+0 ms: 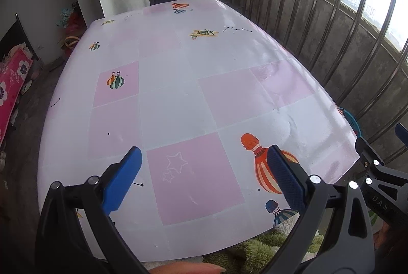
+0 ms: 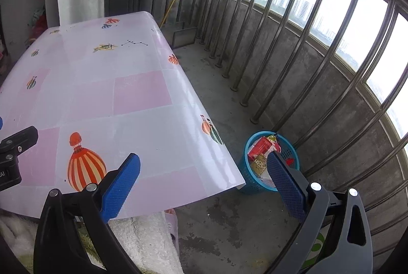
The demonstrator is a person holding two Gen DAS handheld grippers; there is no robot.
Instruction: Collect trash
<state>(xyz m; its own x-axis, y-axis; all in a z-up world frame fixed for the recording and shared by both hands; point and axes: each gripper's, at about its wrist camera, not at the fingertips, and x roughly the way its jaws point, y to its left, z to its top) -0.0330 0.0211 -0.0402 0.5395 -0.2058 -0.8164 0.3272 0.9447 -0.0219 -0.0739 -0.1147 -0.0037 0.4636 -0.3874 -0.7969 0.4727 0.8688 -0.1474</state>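
Note:
A blue mesh trash basket [image 2: 248,154] stands on the concrete floor right of the table. It holds a red wrapper [image 2: 260,146] and a gold wrapper [image 2: 258,166]. Its rim shows in the left wrist view [image 1: 353,122] past the table's right edge. My left gripper [image 1: 202,177] is open and empty above the near part of the table [image 1: 178,95]. My right gripper [image 2: 204,178] is open and empty, over the table's [image 2: 153,136] near right corner, left of the basket. No loose trash shows on the tablecloth.
The table has a pink and white cloth with balloon prints. A steel railing [image 2: 293,57] and concrete wall run along the right. A white fluffy towel [image 2: 142,243] and a slipper [image 2: 172,223] lie below the near table edge. A pink cloth [image 1: 12,85] lies left.

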